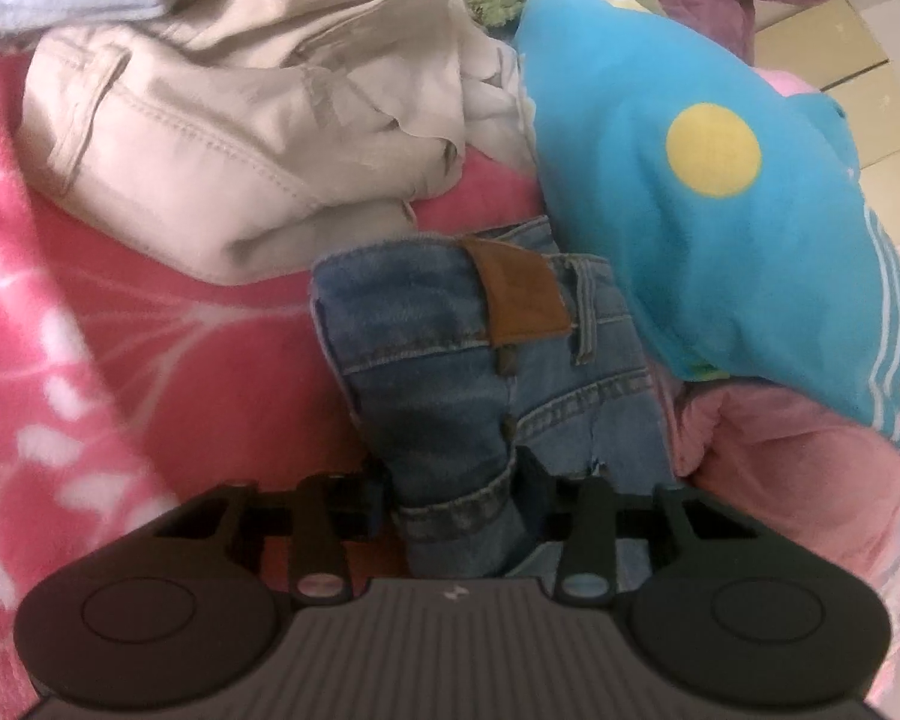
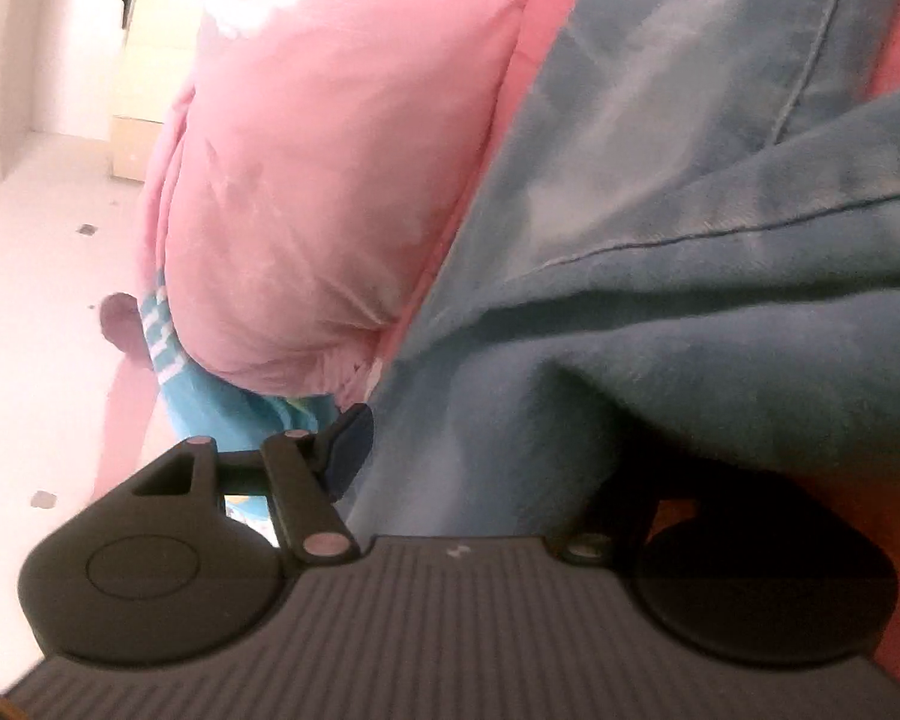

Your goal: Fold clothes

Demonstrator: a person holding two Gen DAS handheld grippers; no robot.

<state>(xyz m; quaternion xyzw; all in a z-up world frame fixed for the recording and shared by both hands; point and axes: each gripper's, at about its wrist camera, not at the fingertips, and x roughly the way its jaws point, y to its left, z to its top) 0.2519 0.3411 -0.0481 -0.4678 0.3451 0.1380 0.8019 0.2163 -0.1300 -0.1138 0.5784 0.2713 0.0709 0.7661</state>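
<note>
Blue jeans (image 1: pixel 486 354) with a brown leather waist patch lie on the pink flowered blanket (image 1: pixel 90 360). In the left wrist view a bunched fold of the denim runs between the fingers of my left gripper (image 1: pixel 456 480), and both pads press on it. In the right wrist view a broad sheet of the same jeans (image 2: pixel 660 228) drapes over my right gripper (image 2: pixel 486 462). Its left finger (image 2: pixel 351 444) touches the cloth's edge. The other finger is hidden under the fabric, so its grip cannot be read.
A crumpled beige garment (image 1: pixel 222 120) lies beyond the jeans. A turquoise plush toy (image 1: pixel 708 210) with a yellow dot leans in from the right over a pink quilt (image 1: pixel 798 468). The pale floor (image 2: pixel 42 300) and a cream cabinet (image 2: pixel 156 60) are off the bed's edge.
</note>
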